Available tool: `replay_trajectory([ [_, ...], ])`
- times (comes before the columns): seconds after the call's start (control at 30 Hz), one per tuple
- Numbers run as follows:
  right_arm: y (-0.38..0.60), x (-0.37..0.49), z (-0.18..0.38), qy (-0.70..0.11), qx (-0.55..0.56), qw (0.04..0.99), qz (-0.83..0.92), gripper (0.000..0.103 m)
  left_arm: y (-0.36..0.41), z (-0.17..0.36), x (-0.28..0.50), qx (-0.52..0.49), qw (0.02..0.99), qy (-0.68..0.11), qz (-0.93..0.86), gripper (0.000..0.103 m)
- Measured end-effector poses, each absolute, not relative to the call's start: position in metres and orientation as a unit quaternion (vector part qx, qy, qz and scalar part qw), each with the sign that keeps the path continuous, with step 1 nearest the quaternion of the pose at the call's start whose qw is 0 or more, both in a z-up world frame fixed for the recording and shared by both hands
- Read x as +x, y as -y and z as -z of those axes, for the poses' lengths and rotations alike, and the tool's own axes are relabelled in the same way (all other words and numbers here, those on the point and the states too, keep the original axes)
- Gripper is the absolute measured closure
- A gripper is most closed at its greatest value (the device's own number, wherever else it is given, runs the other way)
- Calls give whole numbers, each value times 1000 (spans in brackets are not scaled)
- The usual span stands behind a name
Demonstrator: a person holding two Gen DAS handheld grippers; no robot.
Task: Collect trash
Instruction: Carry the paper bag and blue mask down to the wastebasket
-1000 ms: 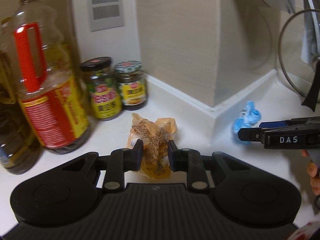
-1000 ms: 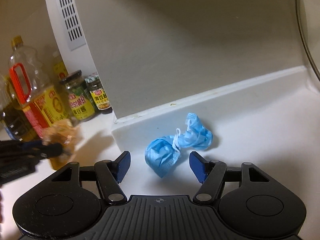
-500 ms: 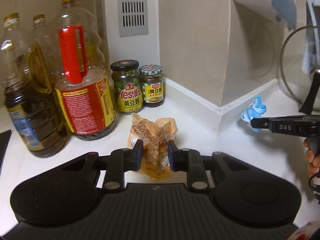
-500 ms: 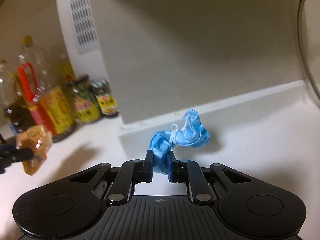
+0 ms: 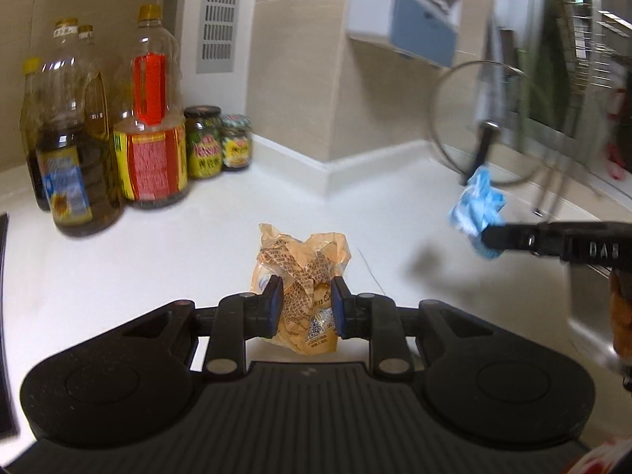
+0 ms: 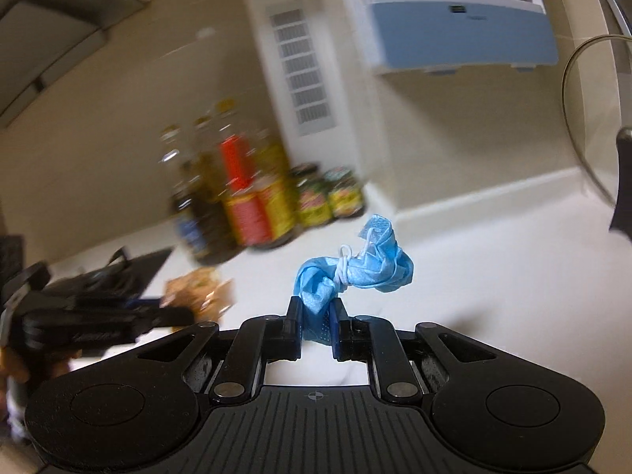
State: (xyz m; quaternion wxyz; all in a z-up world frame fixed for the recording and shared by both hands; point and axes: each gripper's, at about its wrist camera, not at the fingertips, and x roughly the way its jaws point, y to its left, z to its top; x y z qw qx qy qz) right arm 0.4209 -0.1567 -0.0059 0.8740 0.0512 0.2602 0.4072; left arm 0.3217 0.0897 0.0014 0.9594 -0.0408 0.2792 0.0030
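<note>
**Both grippers carry trash above the counter**

Left gripper (image 5: 306,306): its two fingers pinch a crumpled orange wrapper (image 5: 302,272) from either side. The wrapper sticks up past the fingertips and hangs a little below them; it appears clear of the white counter (image 5: 158,256), with printed text and a small code patch on its lower part.

Right gripper (image 6: 316,318): its jaws are pressed almost together on the lower end of a crumpled blue face mask (image 6: 355,268). The bulk of the mask stands above and to the right of the fingertips, with its white ear loop knotted around the middle. In the left wrist view the same mask hangs at the tip of the right gripper, off the counter, in front of a glass pot lid (image 5: 478,126) that leans against the wall.

Surroundings: several oil bottles (image 5: 150,118) and two sauce jars (image 5: 203,142) stand together in the far left corner of the counter, below a wall vent (image 5: 217,15). A blue and white wall unit (image 6: 458,27) hangs higher up. Part of a hand (image 5: 620,320) shows at the right edge of the left wrist view. The right wrist view is blurred on its left side, where the left gripper and wrapper appear only indistinctly.
</note>
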Motion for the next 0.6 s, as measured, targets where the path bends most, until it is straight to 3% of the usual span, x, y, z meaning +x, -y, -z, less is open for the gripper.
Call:
replay_trajectory([
  [0.27,141,300,48,-345,43,853,-389,89,-93,39,240,-54,937,-340,61,80],
  [0.6,129,265,131,-445,3,828,-341,89,-82,135,225,-90,888,-446,70,80],
])
